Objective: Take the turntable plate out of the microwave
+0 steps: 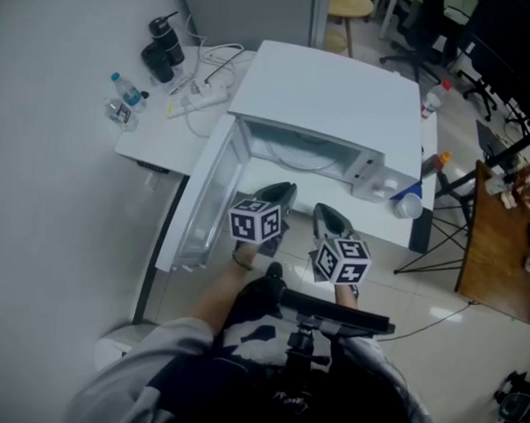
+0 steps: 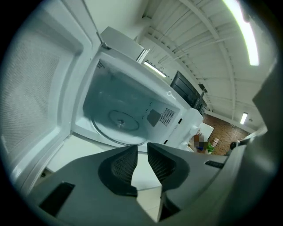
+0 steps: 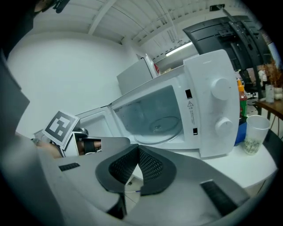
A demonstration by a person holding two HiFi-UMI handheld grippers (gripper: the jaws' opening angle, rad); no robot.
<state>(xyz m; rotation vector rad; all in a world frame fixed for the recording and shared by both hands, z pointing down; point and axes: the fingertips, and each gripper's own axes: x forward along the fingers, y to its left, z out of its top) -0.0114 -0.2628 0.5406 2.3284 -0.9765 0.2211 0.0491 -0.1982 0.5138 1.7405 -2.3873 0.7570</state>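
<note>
The white microwave (image 1: 332, 91) stands on a white table (image 1: 163, 136) with its door (image 1: 208, 204) swung open to the left. Inside lies the round glass turntable plate (image 1: 302, 155), flat on the cavity floor (image 2: 121, 126) (image 3: 161, 128). Both grippers hover in front of the opening, short of it and not touching the plate. My left gripper (image 1: 282, 191) (image 2: 142, 148) is open by a narrow gap, with nothing between its pads. My right gripper (image 1: 326, 213) (image 3: 138, 151) is shut and empty, its tips meeting. It points at the cavity from the right of the left gripper.
Bottles (image 1: 126, 91), a black flask (image 1: 165, 40) and a power strip with cables (image 1: 200, 94) lie at the table's back left. A plastic cup (image 1: 409, 205) (image 3: 256, 132) and an orange-capped bottle (image 1: 434, 161) stand right of the microwave. A wooden desk (image 1: 500, 260) is further right.
</note>
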